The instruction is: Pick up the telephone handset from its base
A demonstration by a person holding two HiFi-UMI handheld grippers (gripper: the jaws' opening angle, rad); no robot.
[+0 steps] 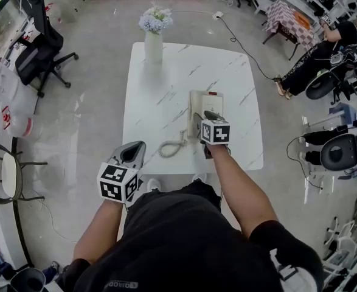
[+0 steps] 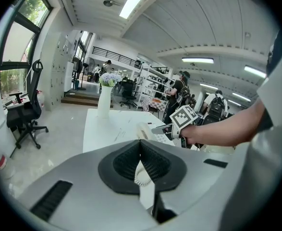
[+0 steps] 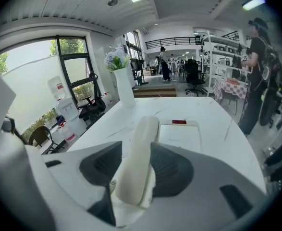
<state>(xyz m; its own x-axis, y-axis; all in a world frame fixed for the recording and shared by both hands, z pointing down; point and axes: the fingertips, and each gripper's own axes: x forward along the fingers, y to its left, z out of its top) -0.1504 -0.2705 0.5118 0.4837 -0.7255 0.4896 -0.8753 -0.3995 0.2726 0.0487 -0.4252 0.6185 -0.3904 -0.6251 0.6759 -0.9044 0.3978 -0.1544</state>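
A cream telephone base (image 1: pixel 208 102) stands on the white marble table (image 1: pixel 160 90), with the handset (image 1: pixel 194 121) lying along its left side and a coiled cord (image 1: pixel 172 148) trailing toward the front edge. My right gripper (image 1: pixel 210 114) hangs over the phone's near end. In the right gripper view the handset (image 3: pixel 138 162) lies between the open jaws of the right gripper (image 3: pixel 136 145), still resting on the base (image 3: pixel 179 136). My left gripper (image 1: pixel 138 146) hovers at the table's front left edge. Its left gripper view shows the left gripper (image 2: pixel 141 142) shut and empty, pointing at the phone.
A white vase of flowers (image 1: pixel 154 41) stands at the table's far edge. A black office chair (image 1: pixel 41 47) is on the floor at the left, a round chair (image 1: pixel 2 172) nearer. A seated person (image 1: pixel 324 53) and equipment fill the right side.
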